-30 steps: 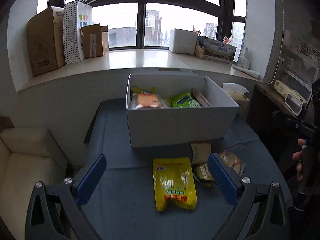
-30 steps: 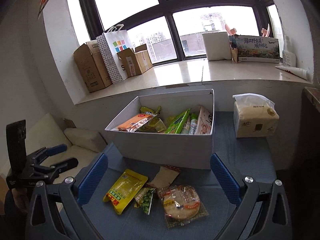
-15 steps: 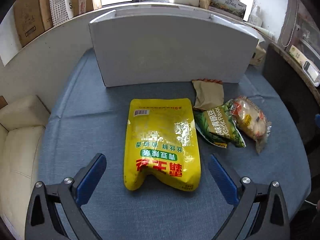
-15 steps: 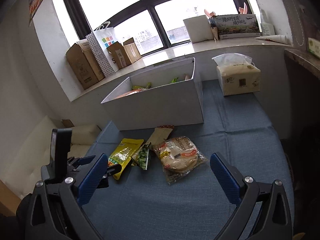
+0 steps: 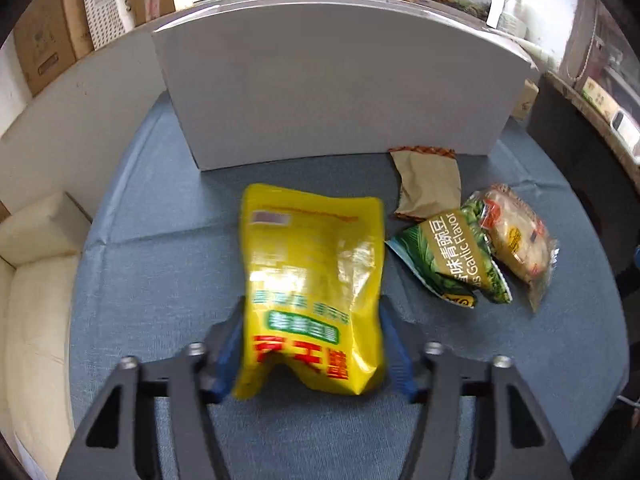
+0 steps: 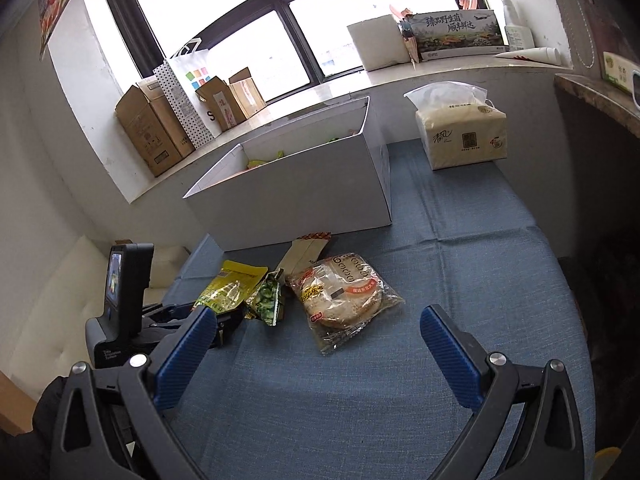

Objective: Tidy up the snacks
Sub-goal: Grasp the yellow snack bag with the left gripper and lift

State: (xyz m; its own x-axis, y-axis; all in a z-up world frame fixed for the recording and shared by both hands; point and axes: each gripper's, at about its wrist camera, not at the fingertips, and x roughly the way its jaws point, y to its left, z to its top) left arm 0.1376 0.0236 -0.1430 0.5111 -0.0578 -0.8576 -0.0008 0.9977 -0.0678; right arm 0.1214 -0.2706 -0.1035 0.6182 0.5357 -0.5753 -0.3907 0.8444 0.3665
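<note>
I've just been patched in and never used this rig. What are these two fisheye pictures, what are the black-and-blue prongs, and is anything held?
No robot arm: a person carries a two-finger gripper in each hand, with a camera looking along the fingers. The left gripper view shows it closed on the yellow snack bag. The right gripper view shows it open and empty above the blue table. On the table lie a green pea packet, a clear-wrapped pastry and a brown packet, before the white box. A tissue pack stands beside the box.
</note>
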